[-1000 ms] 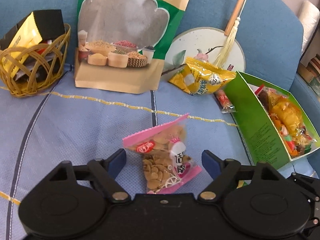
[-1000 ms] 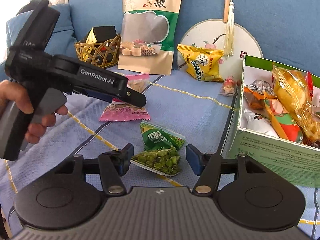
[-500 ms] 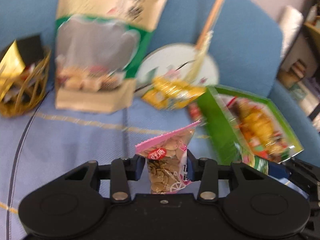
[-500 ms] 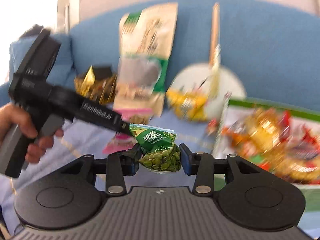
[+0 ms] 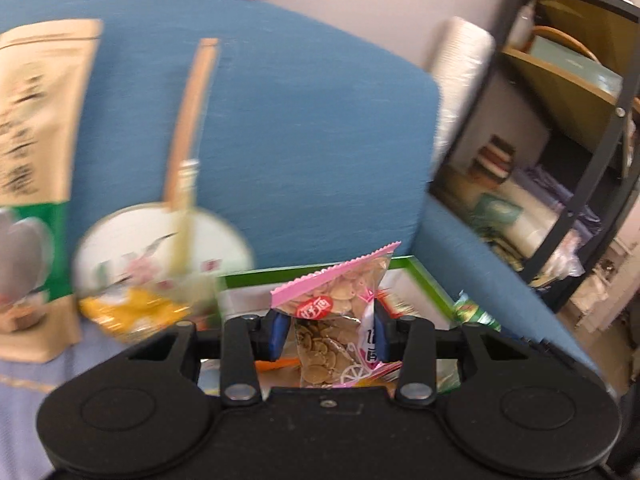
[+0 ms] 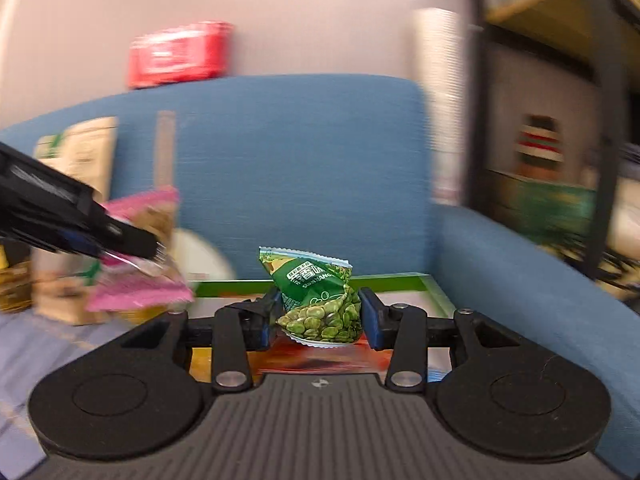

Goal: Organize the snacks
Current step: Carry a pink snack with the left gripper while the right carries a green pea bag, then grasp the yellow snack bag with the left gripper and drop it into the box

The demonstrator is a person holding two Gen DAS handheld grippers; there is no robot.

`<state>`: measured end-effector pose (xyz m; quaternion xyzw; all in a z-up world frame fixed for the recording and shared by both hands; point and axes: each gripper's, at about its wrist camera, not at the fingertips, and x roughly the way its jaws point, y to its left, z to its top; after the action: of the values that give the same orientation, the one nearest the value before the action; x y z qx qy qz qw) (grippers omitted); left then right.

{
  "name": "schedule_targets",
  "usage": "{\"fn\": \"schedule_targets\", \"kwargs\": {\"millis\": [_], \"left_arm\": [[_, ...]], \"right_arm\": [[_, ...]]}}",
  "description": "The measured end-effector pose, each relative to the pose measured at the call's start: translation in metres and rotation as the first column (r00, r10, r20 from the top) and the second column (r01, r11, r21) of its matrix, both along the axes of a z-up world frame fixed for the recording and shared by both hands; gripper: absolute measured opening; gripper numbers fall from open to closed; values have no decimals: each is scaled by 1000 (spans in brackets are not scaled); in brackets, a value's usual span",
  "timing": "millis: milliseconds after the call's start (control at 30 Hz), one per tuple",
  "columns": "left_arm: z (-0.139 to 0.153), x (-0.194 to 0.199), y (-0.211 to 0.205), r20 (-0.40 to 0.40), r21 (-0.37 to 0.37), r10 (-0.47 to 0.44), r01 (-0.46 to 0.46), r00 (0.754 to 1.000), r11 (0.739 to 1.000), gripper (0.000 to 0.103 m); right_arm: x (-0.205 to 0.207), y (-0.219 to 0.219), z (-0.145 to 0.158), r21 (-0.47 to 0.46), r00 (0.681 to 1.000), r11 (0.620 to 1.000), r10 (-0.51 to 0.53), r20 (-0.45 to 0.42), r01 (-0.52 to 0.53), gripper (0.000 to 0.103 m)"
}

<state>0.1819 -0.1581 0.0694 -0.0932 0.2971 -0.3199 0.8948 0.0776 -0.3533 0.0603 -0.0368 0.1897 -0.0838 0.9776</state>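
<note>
Left gripper [image 5: 326, 334] is clamped narrow on a pink-edged seed packet [image 5: 340, 320]; right gripper [image 6: 318, 318] is clamped narrow on a green pea packet [image 6: 318, 298]. Both packets hang in the air just above the green box [image 5: 424, 280] on the blue sofa [image 5: 304, 152]. Judged step: carry to the box. Next: lower each packet inside, then release.

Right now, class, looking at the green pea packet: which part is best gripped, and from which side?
Grip the green pea packet across its bulging lower half, jaws closing from left and right, as the right gripper does: the peas give bulk there, while the flat crimped top is thin.
</note>
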Motion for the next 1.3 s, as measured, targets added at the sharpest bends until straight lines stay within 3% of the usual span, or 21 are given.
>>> {"fn": "schedule_targets", "kwargs": {"millis": [133, 300, 367, 400, 433, 467, 600, 767, 867, 1067, 1300], "left_arm": [[0, 5, -36, 21, 0, -58, 58, 998, 998, 53], [-14, 10, -71, 14, 28, -106, 106, 994, 994, 54], [-21, 13, -77, 0, 37, -120, 120, 993, 992, 57], [-26, 15, -78, -8, 34, -124, 124, 992, 992, 80], [-28, 15, -79, -19, 36, -123, 123, 992, 992, 100], [-30, 15, -77, -28, 44, -103, 104, 994, 994, 103], [-31, 11, -63, -14, 68, -62, 63, 998, 996, 103], [-17, 6, -28, 28, 61, -19, 17, 999, 998, 103], [-14, 4, 1, 37, 55, 50, -52, 998, 997, 103], [-35, 15, 54, -1, 132, 197, -195, 980, 972, 103], [-61, 45, 82, -81, 131, 324, -312, 943, 941, 103]], "right_arm": [[2, -18, -4, -14, 997, 997, -78, -3, 78, 72], [5, -24, -13, -17, 994, 994, -104, -18, 104, 72], [7, -24, -19, -34, 993, 993, -115, -32, 114, 77], [11, -23, -24, -59, 991, 991, -120, -54, 117, 80], [14, -22, -29, -86, 988, 989, -124, -90, 116, 97], [16, -20, -33, -113, 985, 986, -133, -112, 120, 103], [11, -11, -30, -141, 990, 984, -120, -77, 109, 103], [-3, 6, -14, -27, 1000, 1000, -8, 29, 9, 103], [-4, 21, -13, 38, 996, 996, 80, 45, -81, 103], [1, 66, -31, 124, 959, 954, 280, -36, -274, 103], [1, 91, -45, 190, 930, 923, 357, -91, -336, 103]]}}
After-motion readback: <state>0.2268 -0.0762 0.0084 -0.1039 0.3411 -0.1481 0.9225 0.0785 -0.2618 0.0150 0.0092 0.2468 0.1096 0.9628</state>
